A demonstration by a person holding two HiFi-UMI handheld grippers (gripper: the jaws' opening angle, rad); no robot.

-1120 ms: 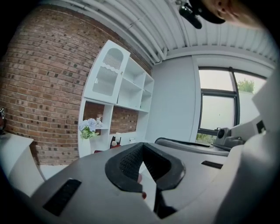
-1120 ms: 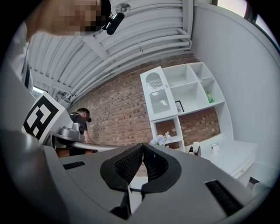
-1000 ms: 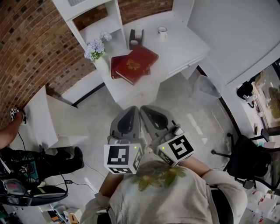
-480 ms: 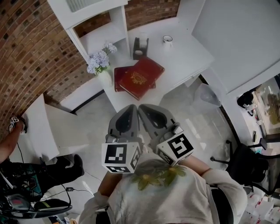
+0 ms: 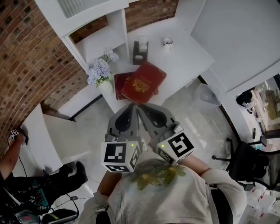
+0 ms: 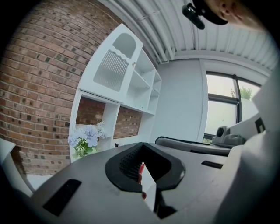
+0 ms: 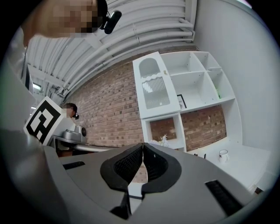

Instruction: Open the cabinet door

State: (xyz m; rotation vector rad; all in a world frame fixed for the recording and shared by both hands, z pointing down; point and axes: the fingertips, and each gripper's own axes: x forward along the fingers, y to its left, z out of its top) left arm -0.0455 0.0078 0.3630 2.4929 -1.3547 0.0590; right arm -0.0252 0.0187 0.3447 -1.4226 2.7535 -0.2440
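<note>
The white cabinet door point(image 5: 76, 6), with a louvred panel, is shut at the top of the white shelf unit against the brick wall. The same door point(image 6: 116, 65) sits upper left in the left gripper view, and as door point(image 7: 155, 89) it stands above centre in the right gripper view. My left gripper point(image 5: 131, 108) and right gripper point(image 5: 142, 108) are held side by side close to the body, pointing at the desk, well short of the cabinet. The left gripper point(image 6: 142, 144) has its tips together with nothing held. The right gripper point(image 7: 143, 143) is shut and empty too.
A white desk point(image 5: 188, 57) carries two red books point(image 5: 142, 81), a vase of pale flowers point(image 5: 100, 70), a black holder point(image 5: 140, 47) and a mug point(image 5: 167, 42). A clear bin point(image 5: 208, 94) stands under the desk's right end, an office chair point(image 5: 245, 162) right, another person point(image 5: 11, 157) left.
The person has walked toward the desk and shelf unit, which now sit nearer the grippers in the head view. Both grippers travelled along together and stayed shut.
</note>
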